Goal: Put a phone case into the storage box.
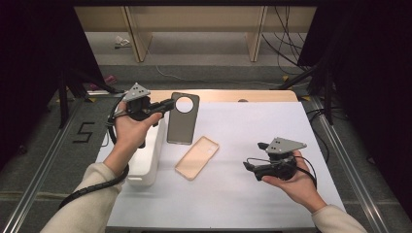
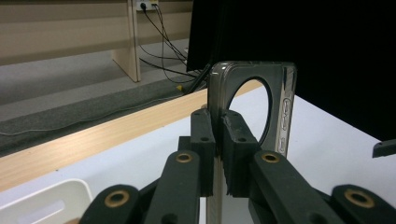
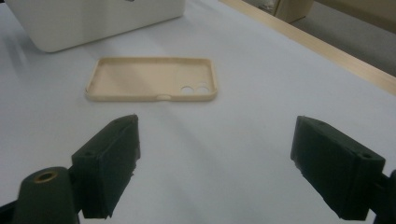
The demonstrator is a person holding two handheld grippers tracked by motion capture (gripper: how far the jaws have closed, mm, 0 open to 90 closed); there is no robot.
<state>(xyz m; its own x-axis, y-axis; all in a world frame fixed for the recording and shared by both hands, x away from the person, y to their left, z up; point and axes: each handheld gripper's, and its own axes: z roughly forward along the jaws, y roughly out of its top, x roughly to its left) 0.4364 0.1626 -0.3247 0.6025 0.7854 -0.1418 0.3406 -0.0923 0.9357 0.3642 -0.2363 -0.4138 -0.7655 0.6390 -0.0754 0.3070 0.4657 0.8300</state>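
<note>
My left tool (image 1: 167, 104) clamps the grey case (image 1: 182, 119) upright above the tabletop (image 1: 252, 194). My right tool (image 3: 215, 154) gapes wide, empty, near the beige case (image 3: 152, 79). Floor marking: "5" (image 1: 83, 132).

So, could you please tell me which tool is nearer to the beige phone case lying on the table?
Right. The right tool hovers open just beside the beige phone case; the left tool is farther off, holding the grey phone case.
</note>
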